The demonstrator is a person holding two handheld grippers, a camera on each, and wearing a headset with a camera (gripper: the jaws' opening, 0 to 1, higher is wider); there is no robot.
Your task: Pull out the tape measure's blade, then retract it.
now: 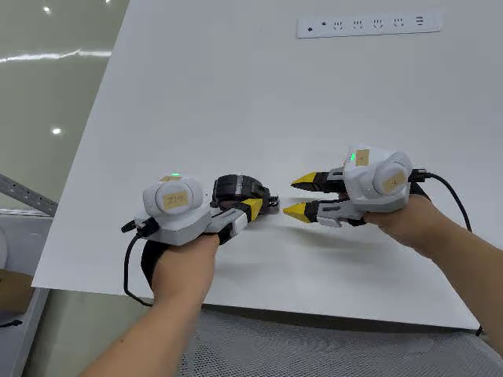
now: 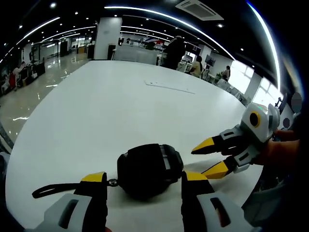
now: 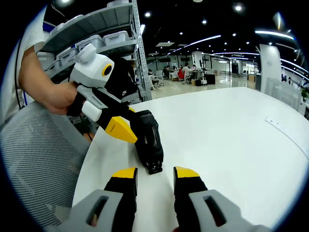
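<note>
Two grippers meet on the white worktop (image 1: 236, 78). The left gripper (image 2: 145, 178) straddles the black tape measure (image 1: 240, 188) lying there, though I cannot tell if it pinches. The right gripper (image 1: 299, 196), parted and empty, faces its blade end.

No legible wording was found. The yellow tag (image 1: 176, 199) on the left gripper (image 1: 250, 201) carried marks too blurred to read, as did both tags (image 1: 362, 157) on the right gripper (image 1: 299, 196). A black item (image 3: 123, 79) by the shelving (image 3: 104, 19) bore a white swoosh-type logo.
</note>
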